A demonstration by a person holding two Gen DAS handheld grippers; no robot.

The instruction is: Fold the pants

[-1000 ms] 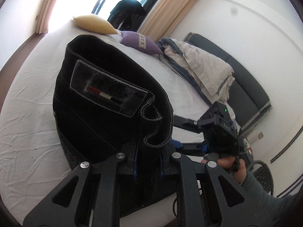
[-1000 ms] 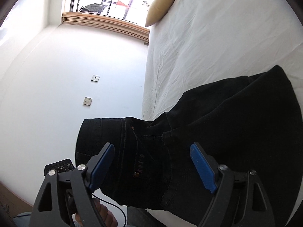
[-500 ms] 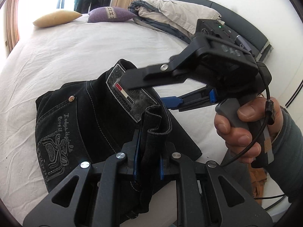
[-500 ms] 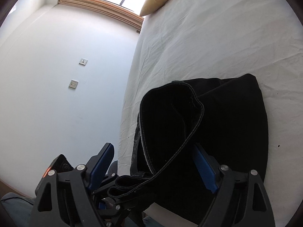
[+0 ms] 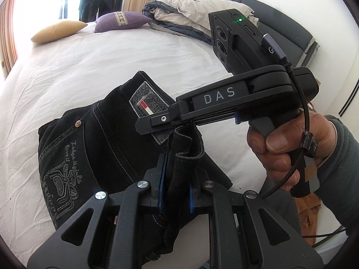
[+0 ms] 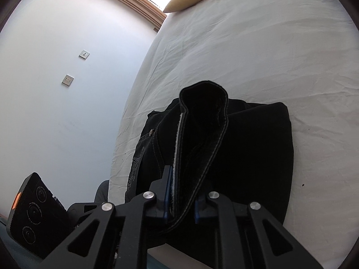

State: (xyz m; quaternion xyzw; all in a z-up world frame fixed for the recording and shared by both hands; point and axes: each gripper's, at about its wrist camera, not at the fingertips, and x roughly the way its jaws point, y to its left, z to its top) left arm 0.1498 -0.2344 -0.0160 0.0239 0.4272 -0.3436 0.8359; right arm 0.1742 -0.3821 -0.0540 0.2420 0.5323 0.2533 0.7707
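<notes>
The right gripper (image 6: pixel 180 199) has just been closing its fingers, and they now pinch the waistband of the black pants (image 5: pixel 94 148), which stands up between them. The left gripper (image 5: pixel 176 190) is clamped nearly shut on a neighbouring bunch of the same waistband, the rest lying ahead of the fingers on the bed (image 5: pixel 112 53). With both ends gripped, the next fold can probably begin.

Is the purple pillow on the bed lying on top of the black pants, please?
No, the purple pillow lies far up the bed beside the yellow pillow, well apart from the black pants.
</notes>
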